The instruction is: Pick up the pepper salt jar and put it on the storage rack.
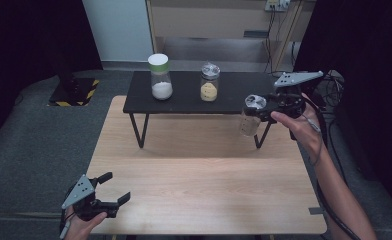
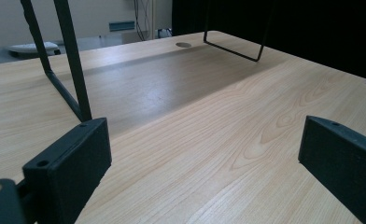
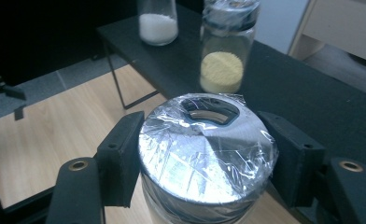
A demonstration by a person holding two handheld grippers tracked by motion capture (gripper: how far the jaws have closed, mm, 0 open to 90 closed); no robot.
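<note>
Holding a clear jar (image 3: 207,154) between the jaws of my right gripper (image 3: 204,154), I've got it clamped just below its silver lid, the plastic wrap over the top crinkling against both pads. It hangs in the air off the right end of the black shelf (image 1: 184,102), so I'd judge the pick is done and the setting down is what's left. Ahead of my right fingers, two more jars already stand on that shelf: one with white powder (image 1: 161,77) and one with yellow grains (image 1: 209,83). My left gripper (image 1: 115,187) rests low at the near corner of the wooden table (image 1: 204,195), jaws spread wide with nothing between them. Its own view gives bare wood grain and the shelf's wire legs (image 2: 66,70); the right gripper view gives the lid's cut-out opening up close.
</note>
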